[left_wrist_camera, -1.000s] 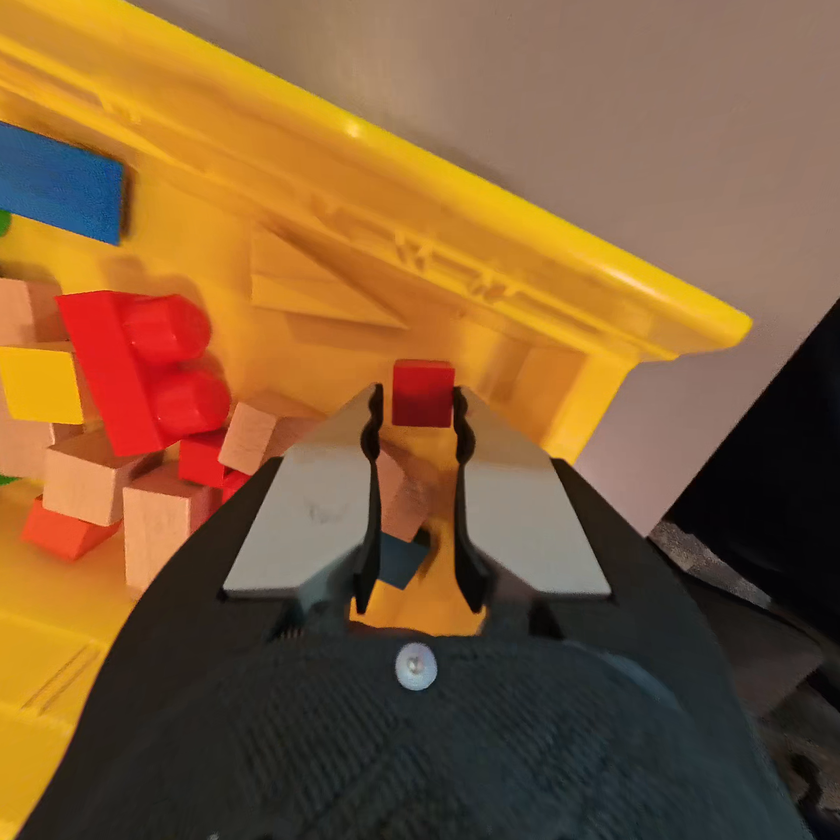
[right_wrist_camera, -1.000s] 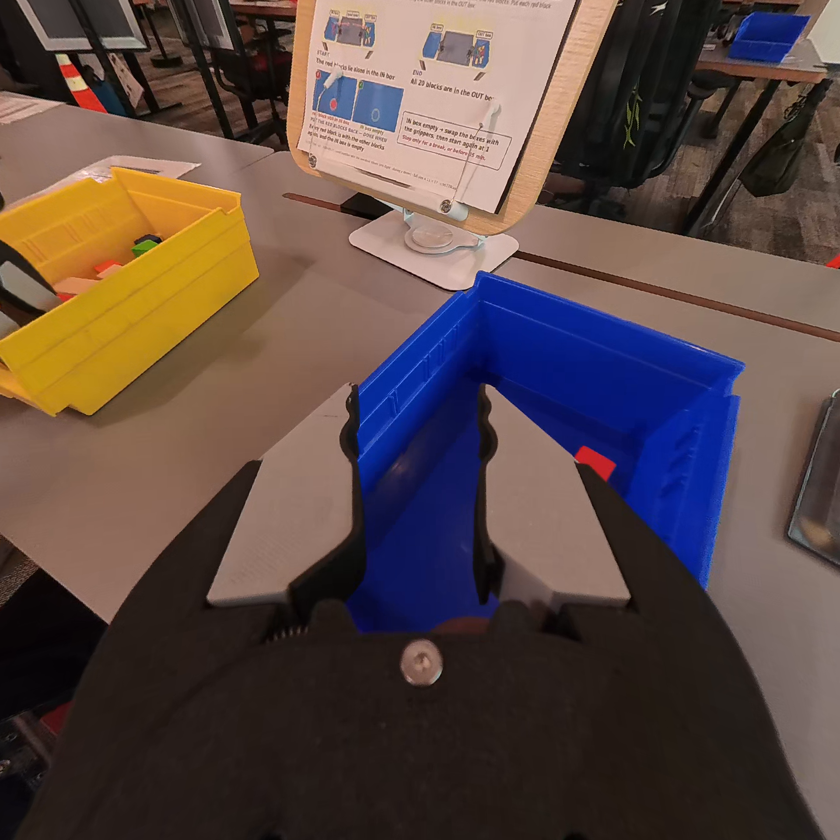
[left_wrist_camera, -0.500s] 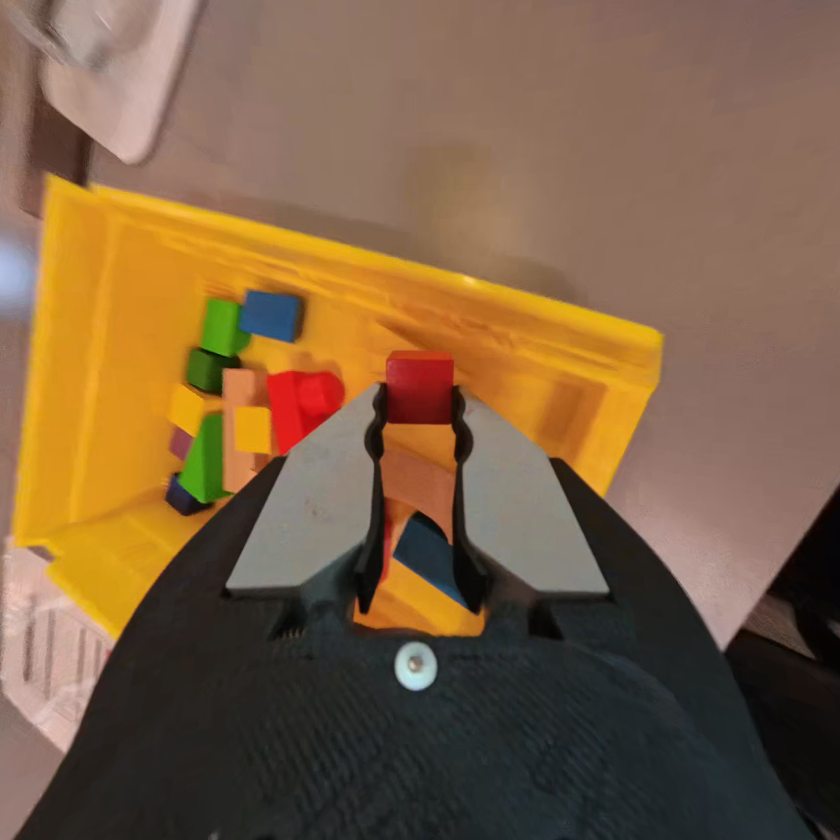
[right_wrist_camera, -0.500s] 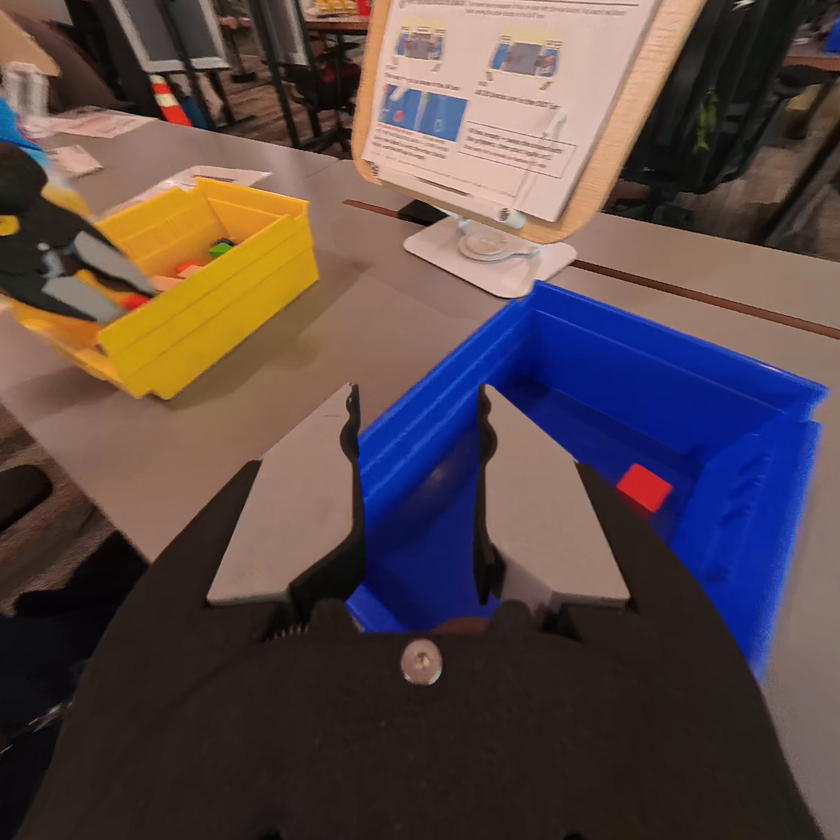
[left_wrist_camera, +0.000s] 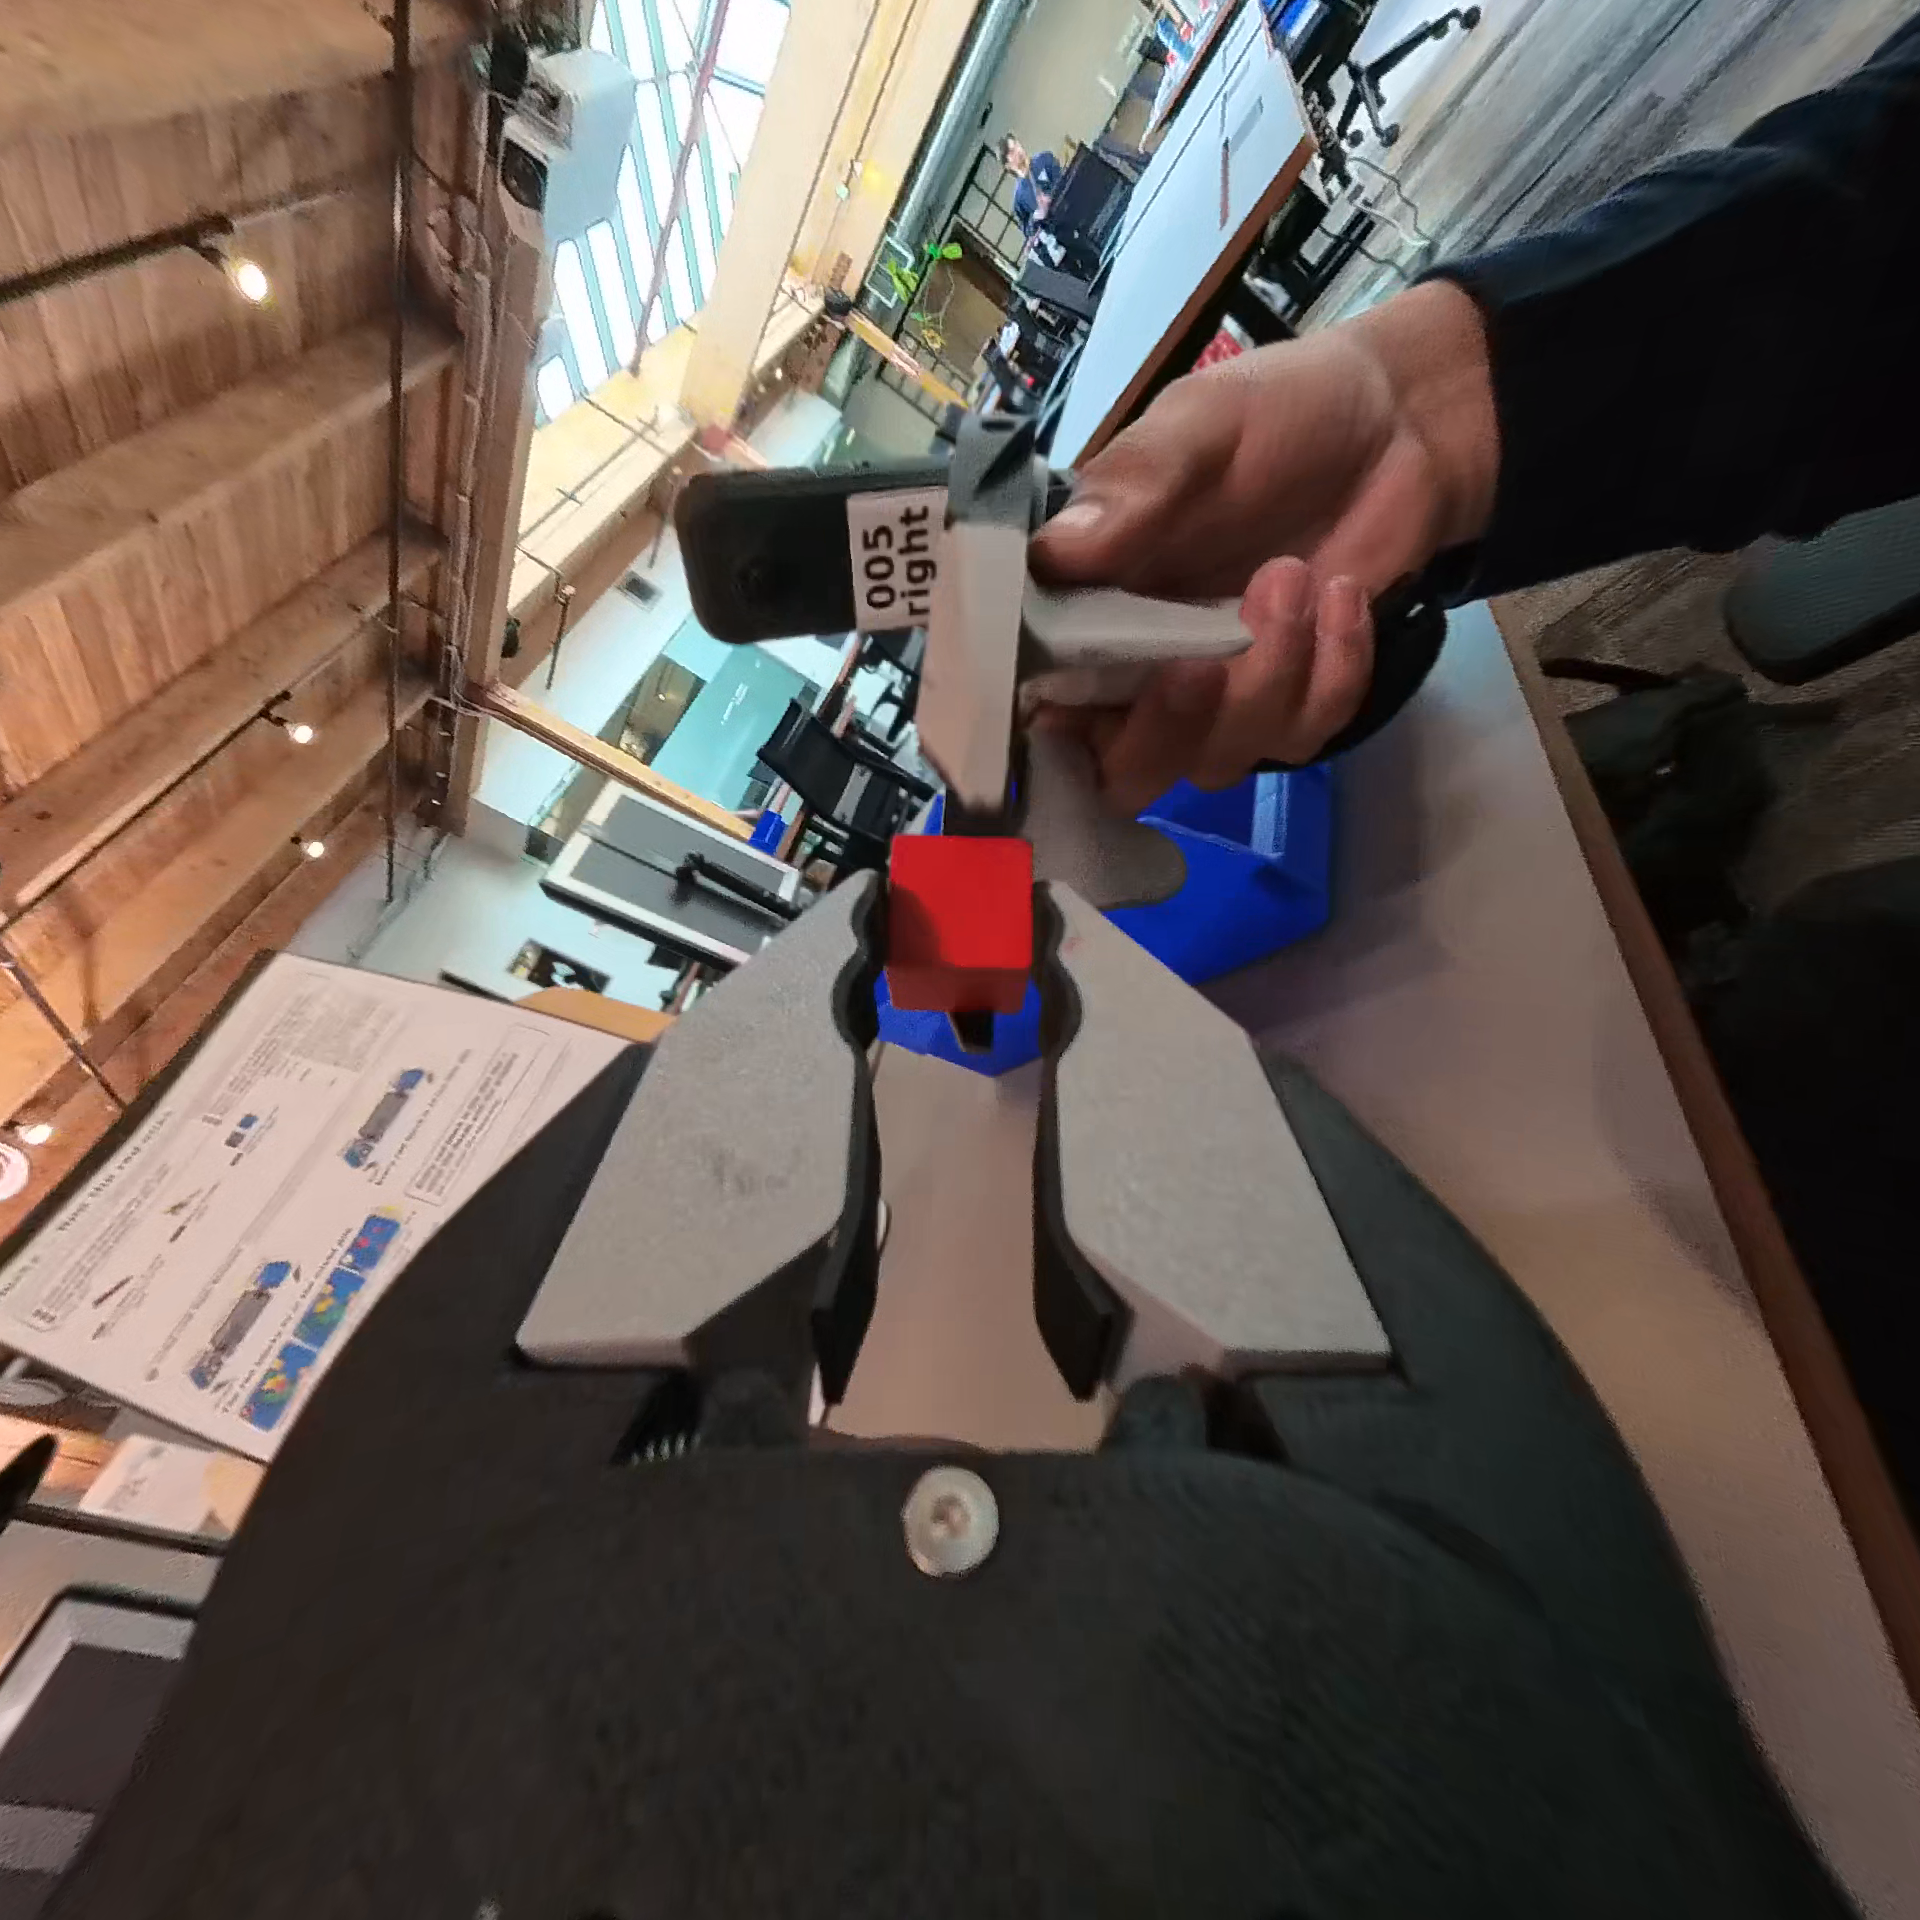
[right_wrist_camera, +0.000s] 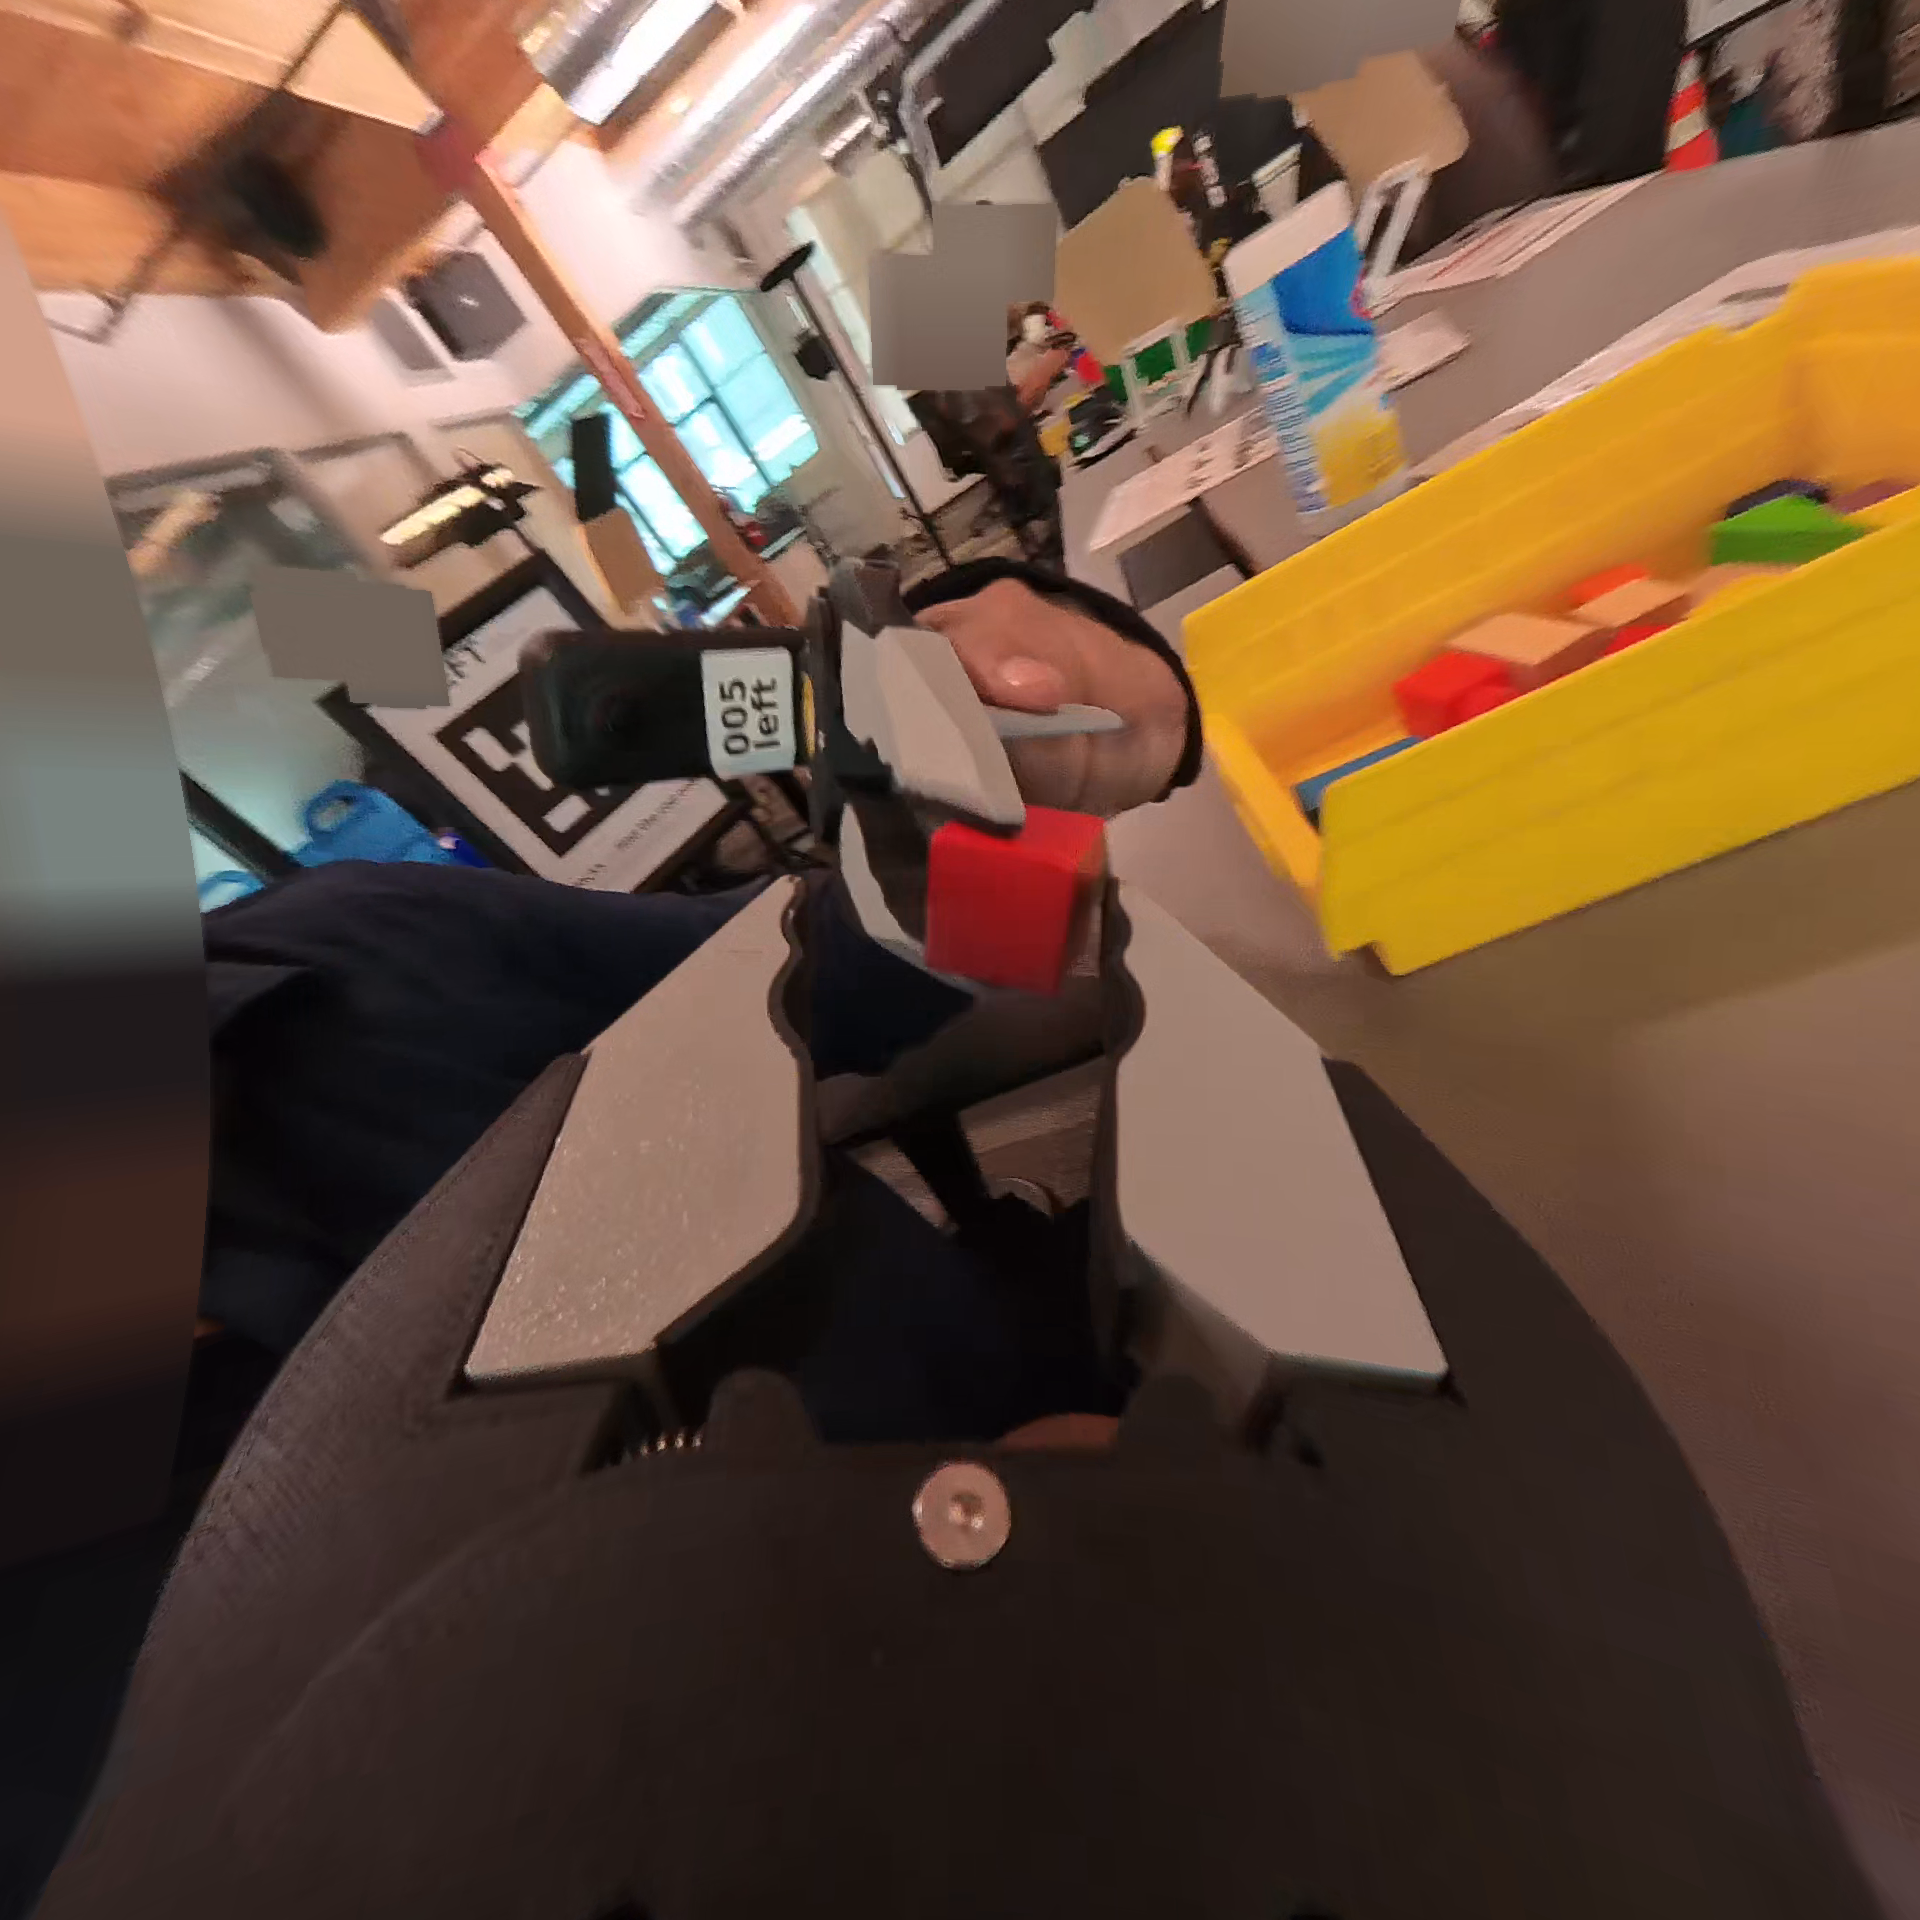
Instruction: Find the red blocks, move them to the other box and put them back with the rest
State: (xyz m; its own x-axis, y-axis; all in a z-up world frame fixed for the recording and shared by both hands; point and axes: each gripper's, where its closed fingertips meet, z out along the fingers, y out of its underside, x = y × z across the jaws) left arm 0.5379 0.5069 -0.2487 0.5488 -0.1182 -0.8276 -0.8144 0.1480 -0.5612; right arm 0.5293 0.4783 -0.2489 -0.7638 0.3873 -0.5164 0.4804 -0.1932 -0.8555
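handoff looks close | red block (left_wrist_camera: 961,920) pinched in left gripper (left_wrist_camera: 958,914) fingers, mid-air above bench | right gripper (right_wrist_camera: 954,920) fingers spread (empty), block toward 1 o'clock between them | blue box (left_wrist_camera: 1236,894) behind

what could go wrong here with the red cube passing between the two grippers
1. The left gripper pinches the small red wooden cube only at its jaw tips, in the air over the grey table; a knock might drop it.
2. The right gripper stands open, with the cube near one fingertip rather than centred, so closing could push it askew.
3. Both pictures are blurred by motion, so the two grippers may collide.
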